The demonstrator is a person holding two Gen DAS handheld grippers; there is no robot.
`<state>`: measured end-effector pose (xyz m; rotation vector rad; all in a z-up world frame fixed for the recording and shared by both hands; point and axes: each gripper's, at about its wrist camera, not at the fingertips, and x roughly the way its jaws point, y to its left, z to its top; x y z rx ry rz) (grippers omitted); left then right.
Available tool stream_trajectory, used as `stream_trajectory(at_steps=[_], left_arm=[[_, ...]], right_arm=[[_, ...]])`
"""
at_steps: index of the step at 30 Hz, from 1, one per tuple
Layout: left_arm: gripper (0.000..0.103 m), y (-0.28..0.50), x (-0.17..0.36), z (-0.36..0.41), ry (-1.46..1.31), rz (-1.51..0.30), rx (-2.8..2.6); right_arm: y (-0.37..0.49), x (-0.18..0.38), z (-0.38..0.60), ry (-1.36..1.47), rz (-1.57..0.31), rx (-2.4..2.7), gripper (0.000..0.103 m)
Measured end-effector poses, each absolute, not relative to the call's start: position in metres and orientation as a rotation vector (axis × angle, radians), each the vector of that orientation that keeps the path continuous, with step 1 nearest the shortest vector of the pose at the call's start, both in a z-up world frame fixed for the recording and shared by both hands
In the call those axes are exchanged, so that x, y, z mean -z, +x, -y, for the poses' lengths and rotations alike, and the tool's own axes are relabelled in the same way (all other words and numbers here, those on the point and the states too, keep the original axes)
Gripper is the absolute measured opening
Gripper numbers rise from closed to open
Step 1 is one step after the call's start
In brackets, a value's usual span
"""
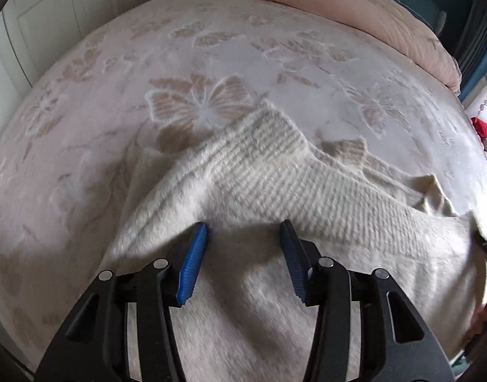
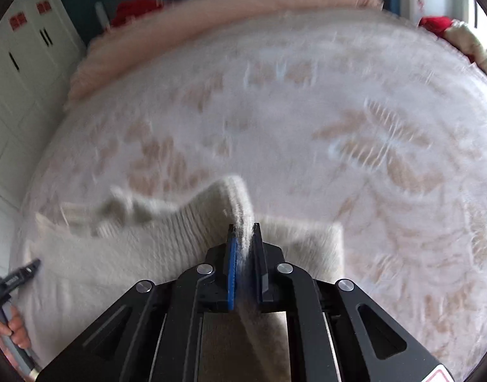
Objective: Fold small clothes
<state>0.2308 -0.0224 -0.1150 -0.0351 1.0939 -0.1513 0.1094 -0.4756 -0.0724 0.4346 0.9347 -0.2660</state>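
Two grippers we hold: our right gripper (image 2: 243, 227) pinches the cream ribbed knitted sweater (image 2: 122, 254); our left gripper (image 1: 245, 232) hovers half-open, empty, above it.

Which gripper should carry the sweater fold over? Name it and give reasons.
Right. The right gripper is already shut on the cream sweater, its ribbed edge lifted off the bed. The left gripper hovers open over the fabric, holding nothing.

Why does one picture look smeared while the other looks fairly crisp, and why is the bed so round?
Right wrist view: motion blur streaks the blanket and sweater; only the right tool stays sharp. Left wrist view: mostly crisp, with the left tool casting a shadow on the knit. Both views: the fisheye lens bulges the bed and darkens the corners.
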Motion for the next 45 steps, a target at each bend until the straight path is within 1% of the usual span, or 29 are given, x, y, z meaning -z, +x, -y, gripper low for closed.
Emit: stream_trajectory(at_steps=[1,4,5,8,10,12,15,17,18,21,25,29,32,33,36,38,41,44,45], left_arm=[[0.047,0.231,0.114,0.026,-0.005,-1.083,0.148],[0.051,0.231,0.119,0.034,0.055,-1.074,0.133],[0.051,0.23,0.118,0.036,0.071,-1.067,0.125],[0.051,0.223,0.111,0.034,0.067,-1.06,0.136],[0.051,0.212,0.101,0.03,0.071,-1.043,0.14],[0.052,0.198,0.094,0.026,0.107,-1.017,0.121],[0.052,0.179,0.089,0.02,0.124,-1.013,0.106],[0.052,0.17,0.089,0.015,0.109,-1.027,0.109],[0.052,0.164,0.089,0.012,0.107,-1.035,0.102],[0.052,0.153,0.089,0.008,0.128,-1.029,0.079],[0.053,0.142,0.087,0.0,0.126,-1.037,0.077],[0.053,0.137,0.086,-0.013,0.093,-1.04,0.076],[0.054,0.135,0.087,-0.022,0.059,-1.044,0.08],[0.057,0.135,0.088,-0.026,0.046,-1.049,0.08],[0.057,0.132,0.091,-0.033,-0.003,-1.068,0.088],[0.057,0.127,0.088,-0.039,-0.035,-1.065,0.099],[0.06,0.119,0.081,-0.056,-0.105,-1.065,0.132],[0.061,0.111,0.083,-0.079,-0.239,-1.083,0.167],[0.063,0.108,0.086,-0.089,-0.321,-1.085,0.168]], right_arm=[[0.106,0.069,0.479,0.442,-0.904,0.283,0.008],[0.116,0.105,0.487,0.442,-1.021,0.306,0.008],[0.118,0.104,0.485,0.414,-1.015,0.308,0.008],[0.116,0.077,0.473,0.373,-0.983,0.322,0.012],[0.104,0.048,0.453,0.319,-0.92,0.315,0.016],[0.087,0.021,0.423,0.282,-0.856,0.264,0.016],[0.078,0.01,0.383,0.3,-0.854,0.142,0.016],[0.081,0.015,0.346,0.318,-0.885,0.043,0.016],[0.085,0.022,0.328,0.312,-0.911,-0.002,0.012],[0.101,0.042,0.286,0.295,-0.973,-0.079,0.01],[0.128,0.069,0.254,0.289,-1.048,-0.066,0.01],[0.153,0.089,0.244,0.253,-1.105,-0.028,0.006],[0.159,0.091,0.238,0.219,-1.121,-0.015,0.006],[0.162,0.092,0.236,0.2,-1.125,-0.013,0.006],[0.169,0.092,0.23,0.153,-1.14,-0.007,0.005],[0.168,0.083,0.234,0.171,-1.136,-0.009,0.005],[0.147,0.052,0.247,0.271,-1.053,-0.024,0.006],[0.129,0.043,0.254,0.324,-1.035,-0.013,0.006],[0.125,0.045,0.255,0.329,-1.042,-0.01,0.007]])
